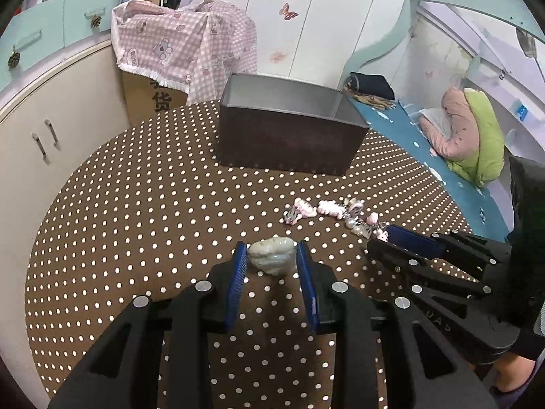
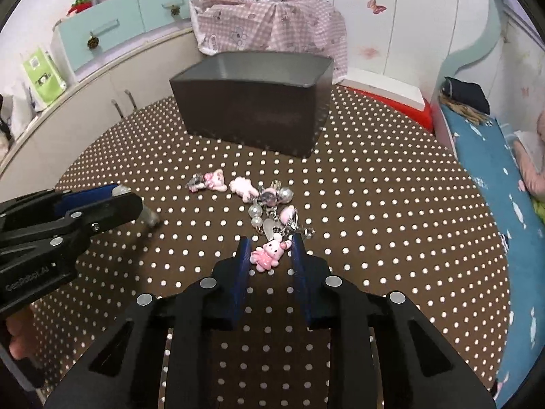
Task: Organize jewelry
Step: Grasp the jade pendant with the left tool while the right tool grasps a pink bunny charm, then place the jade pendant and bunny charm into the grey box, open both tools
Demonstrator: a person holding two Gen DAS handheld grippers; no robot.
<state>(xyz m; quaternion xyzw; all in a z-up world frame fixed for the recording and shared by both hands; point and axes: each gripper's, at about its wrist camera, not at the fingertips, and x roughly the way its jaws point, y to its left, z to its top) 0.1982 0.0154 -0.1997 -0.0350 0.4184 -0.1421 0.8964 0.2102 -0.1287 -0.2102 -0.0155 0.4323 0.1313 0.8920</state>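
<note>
Resting on a round counter covered in brown cloth with white polka dots, a pale grey-white carved stone pendant sits between the blue-padded fingers of the left hand-held gripper. The two pads stand just beside the pendant's edges, one on each side; whether they press on it cannot be told from the left wrist view. In the right wrist view, only a pale sliver of the pendant shows past the left hand-held gripper's black finger.

To the right of the pendant, well apart from it, a loose cluster of charms lies on the cloth: pink bear and bunny figures, pearl beads and small silver pieces. The right hand-held gripper reaches the near end of this cluster. Its fingers are set moderately apart, and a pink bunny charm in a dotted dress lies flat between them with a gap on the left side. The right pad is at or near the charm's ear.

Behind both, a dark brown rectangular box with an open top and grey interior stands on the counter, apart from all the jewelry.
</note>
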